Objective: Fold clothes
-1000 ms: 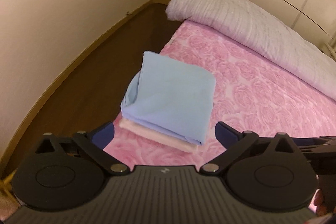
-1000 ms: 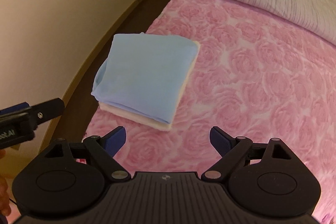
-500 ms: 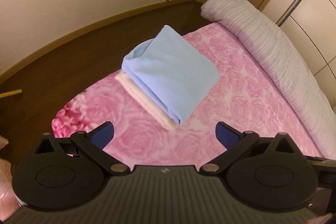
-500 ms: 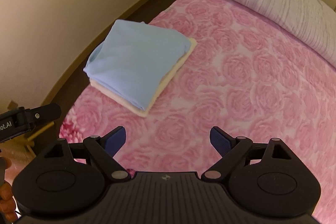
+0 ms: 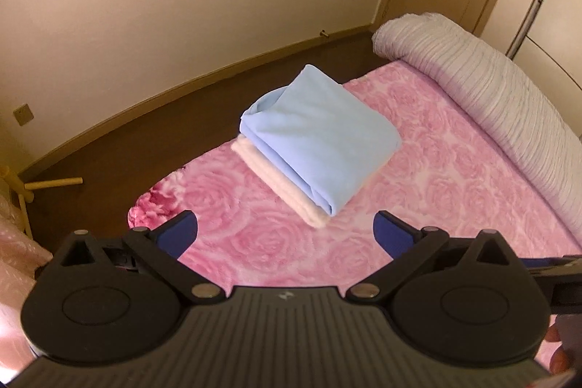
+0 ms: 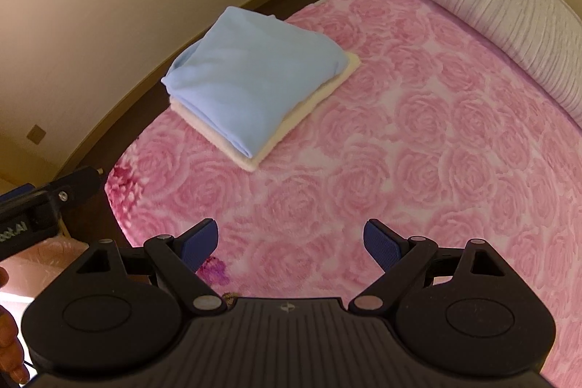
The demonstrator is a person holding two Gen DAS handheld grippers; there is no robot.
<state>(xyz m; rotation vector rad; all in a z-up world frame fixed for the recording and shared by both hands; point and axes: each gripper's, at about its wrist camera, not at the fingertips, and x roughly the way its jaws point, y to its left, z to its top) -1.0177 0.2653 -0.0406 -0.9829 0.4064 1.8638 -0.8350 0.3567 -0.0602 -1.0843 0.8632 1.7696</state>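
Clothes [image 5: 320, 140] sit folded near the bed [image 6: 418, 140] corner; your left gripper [image 5: 285, 233] and right gripper [image 6: 291, 240], fingers released, have backed away.

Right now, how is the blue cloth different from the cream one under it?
The blue cloth lies on top; the cream cloth lies beneath, on the pink bedspread. The blue one shows nearly all its top face; the cream one shows only its edges. Both are folded flat into one stack, and neither gripper touches them.
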